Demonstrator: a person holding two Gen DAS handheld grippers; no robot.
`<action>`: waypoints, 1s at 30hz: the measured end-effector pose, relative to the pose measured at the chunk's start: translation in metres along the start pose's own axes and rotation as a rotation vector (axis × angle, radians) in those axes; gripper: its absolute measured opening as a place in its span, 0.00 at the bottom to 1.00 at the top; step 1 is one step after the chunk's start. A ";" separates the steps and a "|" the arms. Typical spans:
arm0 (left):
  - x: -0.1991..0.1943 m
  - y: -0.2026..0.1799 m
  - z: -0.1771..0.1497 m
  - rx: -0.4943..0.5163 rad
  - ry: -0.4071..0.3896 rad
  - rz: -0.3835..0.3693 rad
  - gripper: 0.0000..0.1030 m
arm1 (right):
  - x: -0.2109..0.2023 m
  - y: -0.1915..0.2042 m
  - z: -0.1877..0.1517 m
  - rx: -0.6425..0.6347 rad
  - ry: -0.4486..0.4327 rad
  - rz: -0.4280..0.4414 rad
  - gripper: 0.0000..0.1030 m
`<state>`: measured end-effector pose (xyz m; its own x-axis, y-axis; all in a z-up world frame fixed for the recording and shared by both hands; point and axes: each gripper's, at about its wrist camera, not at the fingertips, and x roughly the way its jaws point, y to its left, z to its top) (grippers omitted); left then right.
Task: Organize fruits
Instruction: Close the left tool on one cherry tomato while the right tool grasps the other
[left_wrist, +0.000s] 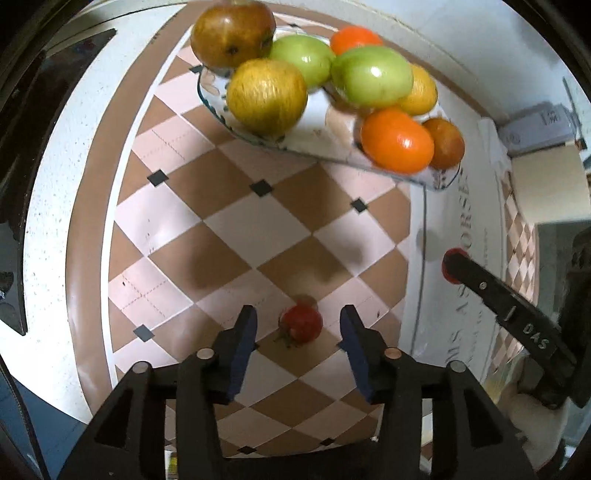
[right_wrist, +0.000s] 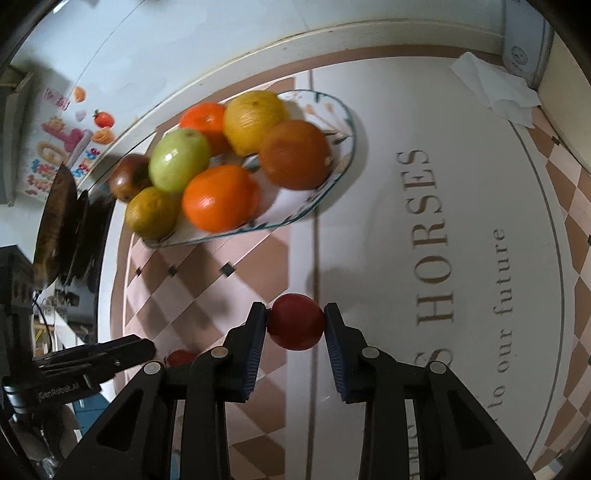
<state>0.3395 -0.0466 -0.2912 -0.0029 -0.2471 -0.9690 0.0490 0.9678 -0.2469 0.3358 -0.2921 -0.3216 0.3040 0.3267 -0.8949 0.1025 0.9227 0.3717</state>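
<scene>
Two hand-held grippers point steeply down over a table covered by a checked cloth of brown and pale pink diamonds. The left gripper has its jaws spread, and a small red fruit with a green stalk lies on the cloth between them, touching neither of the blue pads. The right gripper is pinching a larger, dark red round fruit, one pad pressed on each side; whether that fruit rests on the table or is lifted cannot be told. It sits over the seam where the checked cloth meets a white mat printed with gold lettering. From the right wrist view, the left gripper's black arm reaches in from the lower left, with the small red fruit just beside it on the cloth. Farther back on the table stands a patterned oval plate piled with fruit: a green one, a bright orange one, a yellow one, a brownish orange one, a yellow-green one, another orange at the rear and a reddish brown fruit at the plate's far left edge. The plate is well apart from both grippers. A crumpled white tissue lies on the mat near the wall, and bright stickers decorate the white surface behind the plate.
</scene>
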 end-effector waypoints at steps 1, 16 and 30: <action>0.006 -0.006 0.003 0.002 0.009 -0.001 0.44 | 0.000 0.002 -0.002 -0.002 0.004 0.002 0.34; 0.026 -0.017 0.000 0.102 0.040 0.003 0.24 | 0.006 0.002 -0.007 -0.002 0.021 -0.019 0.34; -0.008 -0.013 0.012 0.079 -0.013 -0.052 0.21 | -0.003 0.001 0.005 0.020 -0.007 0.001 0.34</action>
<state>0.3510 -0.0580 -0.2798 0.0059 -0.2976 -0.9547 0.1282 0.9470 -0.2945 0.3398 -0.2933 -0.3173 0.3103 0.3259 -0.8930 0.1211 0.9182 0.3772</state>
